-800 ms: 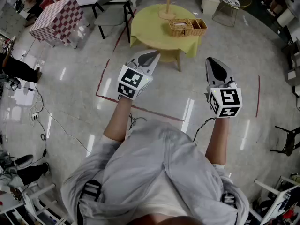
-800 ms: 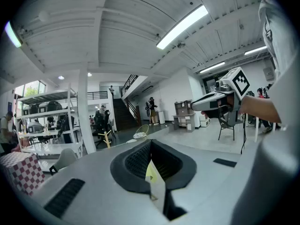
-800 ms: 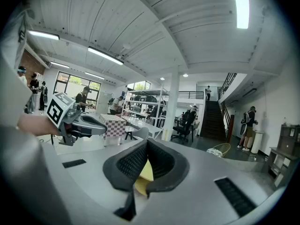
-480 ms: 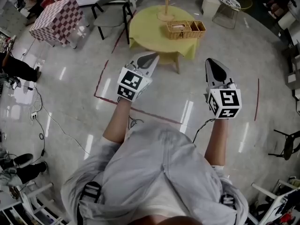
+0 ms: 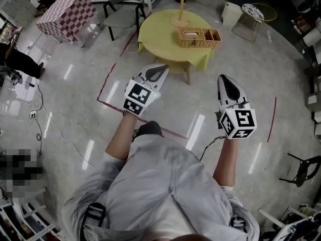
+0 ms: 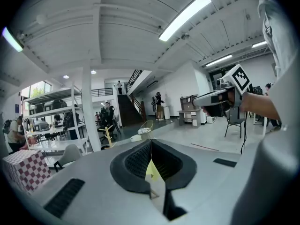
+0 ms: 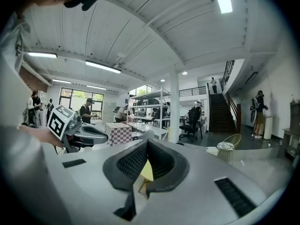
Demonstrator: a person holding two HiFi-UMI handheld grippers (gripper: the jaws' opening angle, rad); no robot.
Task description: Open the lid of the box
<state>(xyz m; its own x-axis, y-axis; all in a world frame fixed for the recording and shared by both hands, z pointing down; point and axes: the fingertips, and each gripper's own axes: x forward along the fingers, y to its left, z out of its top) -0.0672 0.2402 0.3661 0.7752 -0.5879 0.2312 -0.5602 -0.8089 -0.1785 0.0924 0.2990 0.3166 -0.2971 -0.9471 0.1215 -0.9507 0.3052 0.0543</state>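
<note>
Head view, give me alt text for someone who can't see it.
A person holds the left gripper and right gripper, both shut and empty, out over a pale floor. Ahead stands a round yellow table bearing a wicker box, not yet reached.

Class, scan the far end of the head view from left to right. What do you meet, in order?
Checkered table → grey chair → wicker box on the yellow table → wire side table.
</note>
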